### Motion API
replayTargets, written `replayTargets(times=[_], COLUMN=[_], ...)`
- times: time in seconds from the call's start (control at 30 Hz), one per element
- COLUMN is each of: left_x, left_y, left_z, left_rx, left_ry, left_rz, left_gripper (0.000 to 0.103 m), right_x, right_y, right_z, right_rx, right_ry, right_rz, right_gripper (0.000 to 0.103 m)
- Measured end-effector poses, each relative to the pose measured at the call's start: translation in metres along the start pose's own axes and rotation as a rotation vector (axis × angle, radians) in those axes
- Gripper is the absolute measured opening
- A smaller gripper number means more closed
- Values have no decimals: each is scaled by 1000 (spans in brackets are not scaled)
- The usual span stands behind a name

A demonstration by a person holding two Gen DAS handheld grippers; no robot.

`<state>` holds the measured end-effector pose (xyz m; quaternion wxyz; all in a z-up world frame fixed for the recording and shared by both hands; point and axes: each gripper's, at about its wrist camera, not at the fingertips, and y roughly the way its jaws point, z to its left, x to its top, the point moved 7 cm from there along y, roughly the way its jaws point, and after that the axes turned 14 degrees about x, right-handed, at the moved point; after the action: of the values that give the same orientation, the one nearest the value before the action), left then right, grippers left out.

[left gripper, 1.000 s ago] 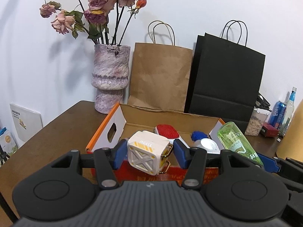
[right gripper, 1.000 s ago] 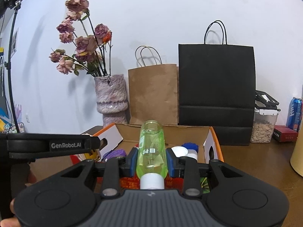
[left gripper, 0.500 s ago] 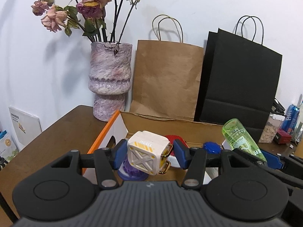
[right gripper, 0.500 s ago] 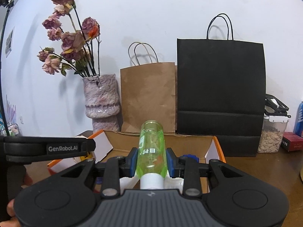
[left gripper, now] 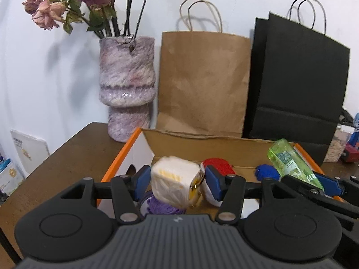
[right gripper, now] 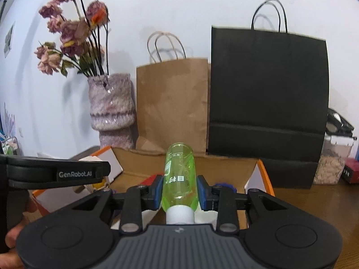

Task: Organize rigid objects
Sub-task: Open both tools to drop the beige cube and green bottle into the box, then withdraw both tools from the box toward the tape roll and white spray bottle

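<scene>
- Over the last second the left tongs (left gripper: pixel 177 180) had carried the white cube-shaped object (left gripper: pixel 175 185) forward past the near wall of the orange-edged cardboard box (left gripper: pixel 122 154), so it now hung over the box interior instead of in front of it
- In the newest left wrist view the cube was blurred and sat lower between the blue pads (left gripper: pixel 142 179), with a gap showing beside the right pad; the left tongs looked to be letting go, so the cube was probably dropping, though the blur left this uncertain
- Directly under the cube lay a purple item (left gripper: pixel 161 207), with a red and white brush-like object (left gripper: pixel 216 169) just to its right and a blue-capped thing (left gripper: pixel 267 172) farther right, all inside the box
- The right tongs (right gripper: pixel 179 194) had stayed clenched on the green transparent bottle (right gripper: pixel 179 177), white cap (right gripper: pixel 179 216) toward the camera, and had advanced with it until it hovered above the box's right half
- The vase of dried roses (left gripper: pixel 126 94), brown paper bag (left gripper: pixel 204 83) and black paper bag (left gripper: pixel 298 83) had grown larger in view, confirming the forward move along the worktop (left gripper: pixel 67 157)
- Judged from this, the cube's placement was all but finished, and the bottle's release into the box was the step left
</scene>
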<state>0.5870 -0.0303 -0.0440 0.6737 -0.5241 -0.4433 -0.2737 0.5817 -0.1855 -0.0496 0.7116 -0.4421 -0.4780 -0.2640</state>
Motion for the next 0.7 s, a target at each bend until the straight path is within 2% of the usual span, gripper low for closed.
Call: replayTargets(times=[0.03, 0.07, 0.1, 0.13, 0.17, 0.23, 0.3, 0.7], left_x=[0, 0, 1, 3, 4, 6, 6, 5], left_y=[0, -1, -2, -3, -4, -3, 0, -8], left_z=[1, 3, 7, 9, 12, 14, 16, 16], left_rx=[8, 20, 42, 58, 71, 72, 75, 71], left_ry=[0, -5, -15, -20, -24, -29, -40, -29], left_rz=[-1, -7, -19, -31, -42, -34, -18, -26], left_gripper=[73, 89, 102, 103, 103, 103, 103, 103], right_x=[-1, -2, -2, -2, -2, -1, -1, -5], right_y=[1, 1, 1, 0, -1, -5, -5, -9], right_z=[-1, -2, -4, -5, -6, -7, -8, -1], right_rx=[-6, -16, -32, -46, -57, -79, -88, -75], right_ry=[6, 4, 2, 1, -1, -12, -14, -47], right_rz=[4, 4, 8, 4, -7, -35, -25, -18], right_gripper=[35, 43, 66, 94, 102, 103, 103, 103])
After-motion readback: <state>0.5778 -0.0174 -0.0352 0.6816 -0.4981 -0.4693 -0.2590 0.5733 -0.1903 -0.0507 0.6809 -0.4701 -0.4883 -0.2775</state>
